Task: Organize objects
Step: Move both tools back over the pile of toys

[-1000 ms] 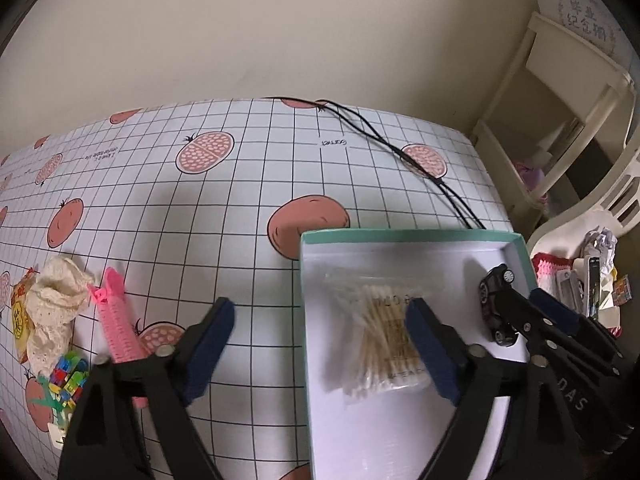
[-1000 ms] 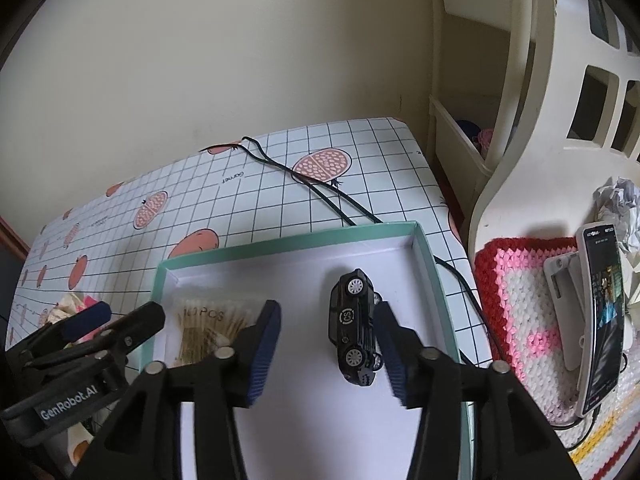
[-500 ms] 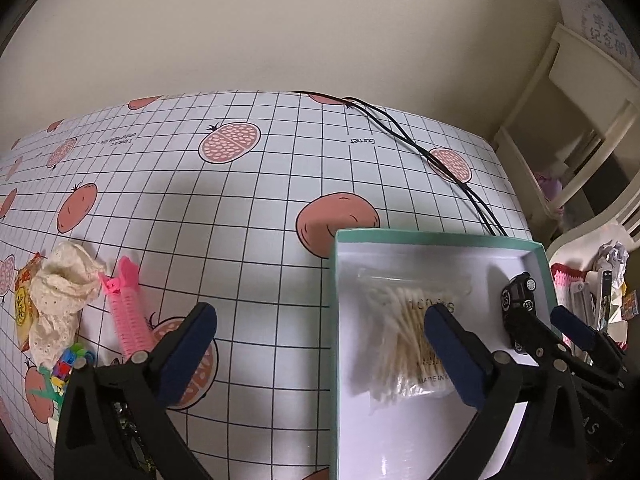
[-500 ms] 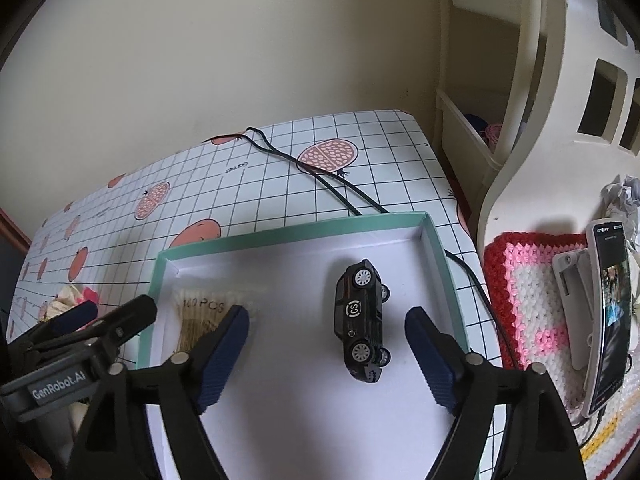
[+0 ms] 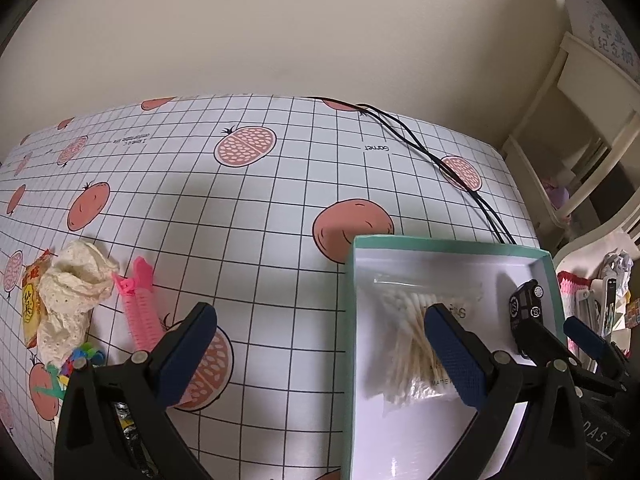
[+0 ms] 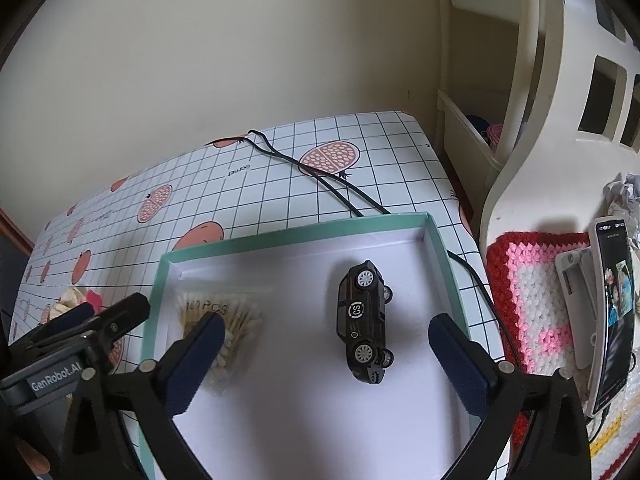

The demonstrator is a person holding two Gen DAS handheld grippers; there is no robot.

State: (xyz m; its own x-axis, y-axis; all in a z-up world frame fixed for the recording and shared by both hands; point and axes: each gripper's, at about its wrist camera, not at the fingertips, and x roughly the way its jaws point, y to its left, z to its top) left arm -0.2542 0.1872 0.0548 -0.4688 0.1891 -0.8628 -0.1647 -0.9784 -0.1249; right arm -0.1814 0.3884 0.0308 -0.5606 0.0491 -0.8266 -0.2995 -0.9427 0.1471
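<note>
**Both grippers open above the box, the car is inside**

The right gripper (image 6: 322, 354) stands over the teal box (image 6: 154, 300), and its jaws have just been opening; now they are spread wide. The black toy car (image 6: 363, 320) lies on its side on the white floor of the box, between the two blue pads (image 6: 456, 364) but touching neither of them. Nothing is held there.

The left gripper (image 5: 320, 354) is wide open too, and it holds nothing. One pad hangs over the tablecloth (image 5: 240, 208), the other over the bag of cotton swabs (image 5: 408, 340), which lies in the left part of the same box, well apart from the car.

Outside the box, on the left side of the cloth, I see a pink hair clip (image 5: 140, 308), a cream lace cloth (image 5: 70, 296), a yellow packet (image 5: 31, 304) under it and some small colourful pieces (image 5: 82, 356) just beside. A black cable (image 5: 440, 164) runs across the far corner of the table.
</note>
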